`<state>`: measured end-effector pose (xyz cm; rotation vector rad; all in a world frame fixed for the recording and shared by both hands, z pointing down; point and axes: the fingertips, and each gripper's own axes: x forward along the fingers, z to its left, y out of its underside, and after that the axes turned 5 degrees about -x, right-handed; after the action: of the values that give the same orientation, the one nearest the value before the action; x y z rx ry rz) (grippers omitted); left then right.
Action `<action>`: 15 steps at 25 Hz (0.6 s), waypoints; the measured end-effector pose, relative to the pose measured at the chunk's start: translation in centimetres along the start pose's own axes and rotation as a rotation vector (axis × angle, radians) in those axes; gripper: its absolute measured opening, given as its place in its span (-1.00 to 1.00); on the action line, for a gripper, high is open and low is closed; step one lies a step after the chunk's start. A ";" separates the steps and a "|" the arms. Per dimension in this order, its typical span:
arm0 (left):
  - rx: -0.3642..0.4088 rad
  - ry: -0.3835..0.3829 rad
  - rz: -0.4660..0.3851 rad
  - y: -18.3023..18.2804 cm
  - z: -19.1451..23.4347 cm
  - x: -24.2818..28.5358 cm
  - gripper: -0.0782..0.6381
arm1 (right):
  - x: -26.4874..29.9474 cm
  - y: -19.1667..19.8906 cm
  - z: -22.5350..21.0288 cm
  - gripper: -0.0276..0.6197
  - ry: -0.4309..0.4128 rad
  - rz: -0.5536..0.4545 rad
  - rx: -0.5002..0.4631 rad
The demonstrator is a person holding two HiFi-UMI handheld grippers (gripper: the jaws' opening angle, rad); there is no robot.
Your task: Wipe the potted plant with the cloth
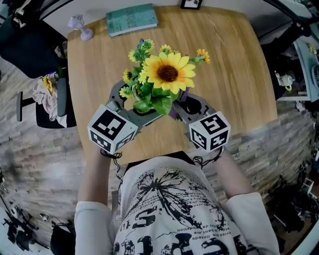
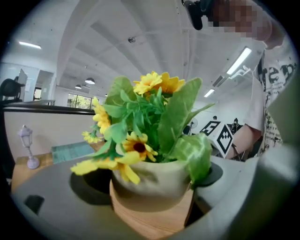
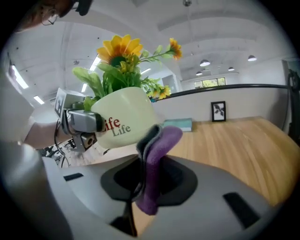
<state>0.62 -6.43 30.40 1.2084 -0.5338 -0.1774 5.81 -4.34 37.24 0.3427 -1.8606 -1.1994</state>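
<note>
In the head view the pot is almost wholly concealed beneath the flowers, and only a sliver of the purple cloth is shown. The picture frame is cut by the top edge. The print on the teal book cannot be read.

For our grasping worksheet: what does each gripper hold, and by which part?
The left gripper clamps the potted plant by the sides of its pot; the right gripper pinches the purple cloth near its lower end, top standing free.
</note>
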 end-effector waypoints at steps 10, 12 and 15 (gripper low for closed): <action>-0.008 0.095 -0.045 -1.8 0.4 -2.8 0.61 | 3.0 -4.1 6.4 -0.67 -0.126 -0.098 -0.164; 0.003 0.092 -0.044 -1.8 0.6 -3.0 0.61 | 3.6 -4.1 7.4 -0.67 -0.140 -0.097 -0.164; -0.007 0.094 -0.045 -1.8 0.6 -3.0 0.61 | 3.3 -3.9 7.9 -0.67 -0.159 -0.103 -0.137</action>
<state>-1.98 -6.33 28.03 1.2166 -0.4242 -0.1603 -3.11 -3.60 34.45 0.2773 -1.9015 -1.4532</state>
